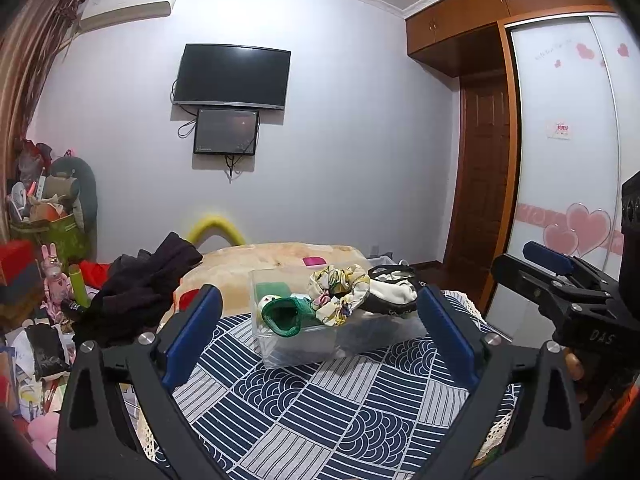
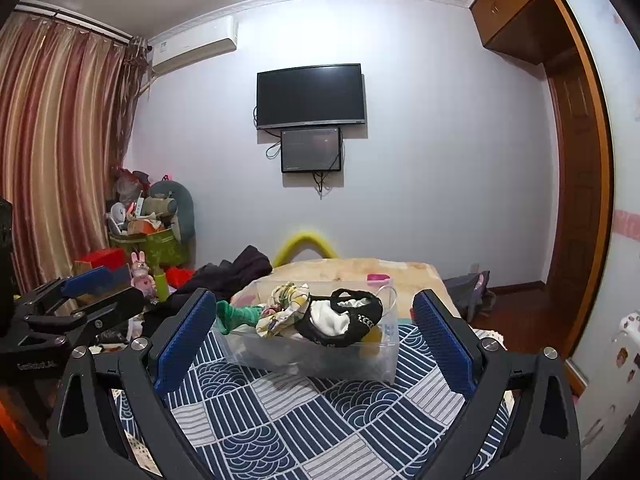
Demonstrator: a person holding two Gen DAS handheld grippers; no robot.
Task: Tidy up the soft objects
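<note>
A clear plastic box point(image 1: 280, 350) point(image 2: 384, 364) stands on the blue-and-white patterned cloth point(image 1: 320, 408) point(image 2: 304, 420). Soft items lie in it: a green sock point(image 1: 282, 316) point(image 2: 236, 316), a floral fabric piece point(image 1: 340, 292) point(image 2: 280, 308), and a black-and-white sock point(image 1: 392, 294) point(image 2: 340, 320) draped over the rim. My left gripper point(image 1: 320, 332) is open and empty, just in front of the box. My right gripper point(image 2: 316, 336) is open and empty, also facing the box. Each gripper shows at the edge of the other's view, the right one point(image 1: 560, 280) and the left one point(image 2: 80, 300).
A beige blanket point(image 1: 280, 256) point(image 2: 360, 268) covers the bed behind the box, with a pink item point(image 1: 314, 261) on it. Dark clothes point(image 1: 140, 280) point(image 2: 232, 272) are piled at left. Clutter and toys point(image 1: 48, 240) fill the left corner. A wardrobe point(image 1: 560, 140) stands right.
</note>
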